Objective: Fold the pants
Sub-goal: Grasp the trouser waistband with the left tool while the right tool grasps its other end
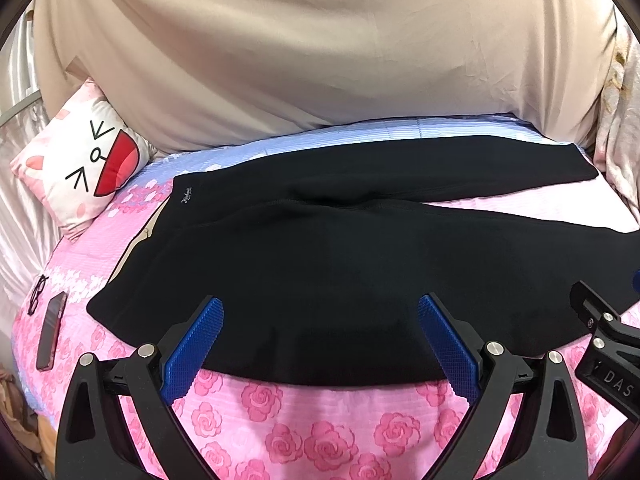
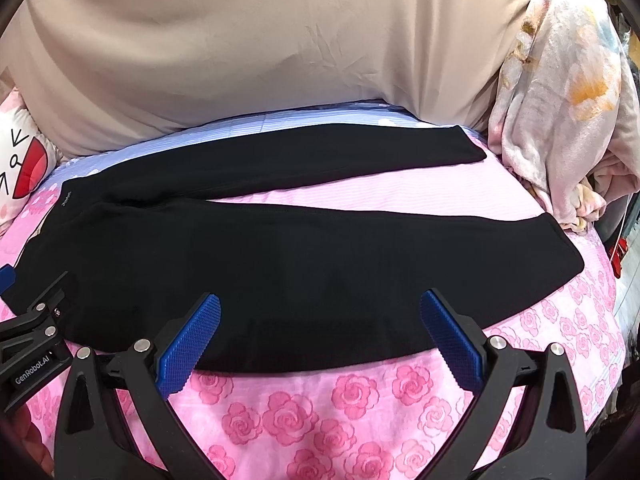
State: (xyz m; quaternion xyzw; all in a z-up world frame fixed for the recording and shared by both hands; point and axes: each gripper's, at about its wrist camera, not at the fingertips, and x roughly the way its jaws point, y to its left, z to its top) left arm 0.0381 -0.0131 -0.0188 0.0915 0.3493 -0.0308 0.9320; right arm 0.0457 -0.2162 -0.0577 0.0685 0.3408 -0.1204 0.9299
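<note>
Pants lie spread flat on the bed, just ahead of both tongs, legs stretching to the right. Left tongs and right tongs gape wide over the near edge, gripping nothing.

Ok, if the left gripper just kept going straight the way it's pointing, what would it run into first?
Most likely the black pants: the open left gripper points at the near leg's edge on the bed. Whether it already touches is unclear.
</note>
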